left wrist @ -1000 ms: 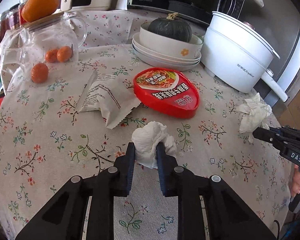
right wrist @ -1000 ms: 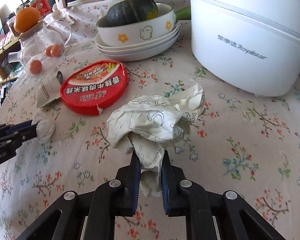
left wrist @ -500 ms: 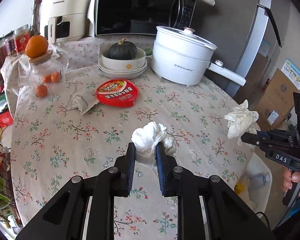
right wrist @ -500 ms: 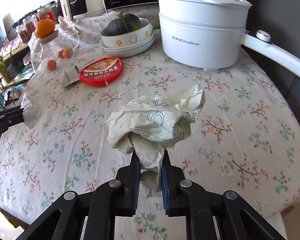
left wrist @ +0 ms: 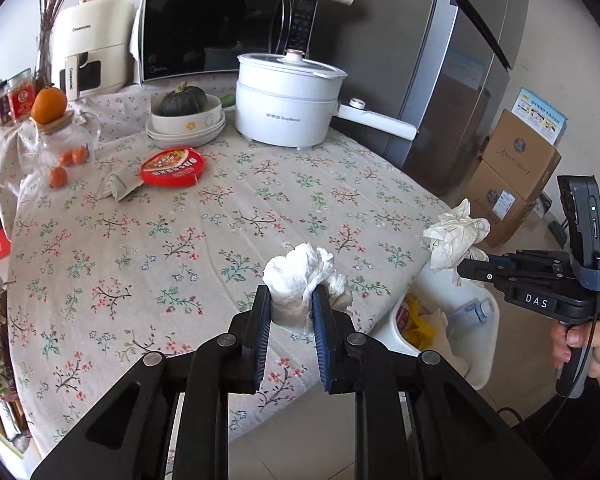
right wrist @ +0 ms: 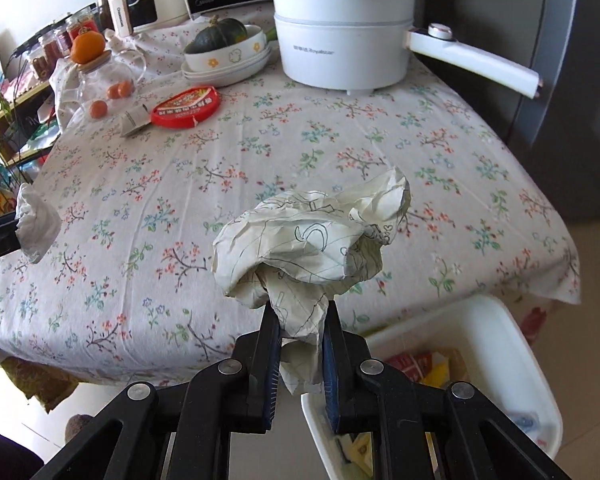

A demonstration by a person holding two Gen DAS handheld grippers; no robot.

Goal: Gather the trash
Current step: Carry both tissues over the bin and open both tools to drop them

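My left gripper (left wrist: 290,294) is shut on a crumpled white tissue (left wrist: 304,276), held in the air over the near edge of the floral table. My right gripper (right wrist: 300,308) is shut on a crumpled printed paper wad (right wrist: 312,240), also lifted, just above the table's corner. Below it stands a white trash bin (right wrist: 496,332) on the floor, with wrappers inside. In the left wrist view the same bin (left wrist: 480,344) sits beside the table under the right gripper (left wrist: 466,266) and its paper wad (left wrist: 454,238). A red food lid (left wrist: 173,166) and a torn grey packet (left wrist: 116,185) lie far back on the table.
A white electric pot (left wrist: 286,106) with a long handle, stacked bowls holding a dark squash (left wrist: 182,102), a glass jar with oranges (left wrist: 58,140), a microwave and a grey fridge (left wrist: 464,64) stand at the back. Cardboard boxes (left wrist: 512,176) sit on the floor at right.
Both grippers have pulled back and up from the table's middle toward its near edge, each still holding its wad. The trash bin has come into view below them.
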